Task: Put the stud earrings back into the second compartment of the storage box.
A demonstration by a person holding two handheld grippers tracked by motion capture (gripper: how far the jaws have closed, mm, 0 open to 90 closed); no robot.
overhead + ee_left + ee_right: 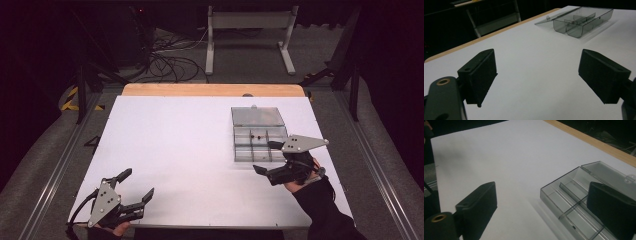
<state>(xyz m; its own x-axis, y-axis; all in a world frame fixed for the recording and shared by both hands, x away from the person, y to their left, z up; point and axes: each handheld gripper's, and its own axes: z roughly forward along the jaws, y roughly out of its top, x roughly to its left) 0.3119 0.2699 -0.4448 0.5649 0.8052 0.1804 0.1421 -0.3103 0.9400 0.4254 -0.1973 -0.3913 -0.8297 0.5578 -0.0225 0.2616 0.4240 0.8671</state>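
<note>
R gripper (268, 158), jaws spread, is hovering at the clear grey plastic compartment box (260, 140), lid open, mid-right of frame, prob. to reach inside. L gripper (136, 185), also spread, is idling lower left.

Compartment box (260, 142) set on counter (190, 150), right of centre; lid (257, 116) laid open behind it. Right gripper (266, 157) held just beside box front corner; left gripper (137, 185) near front left.

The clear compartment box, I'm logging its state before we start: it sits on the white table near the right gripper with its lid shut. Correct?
Not quite. The clear compartment box does sit on the white table near the right gripper, but its lid is open, folded back flat behind the compartments. The high view shows this.
</note>
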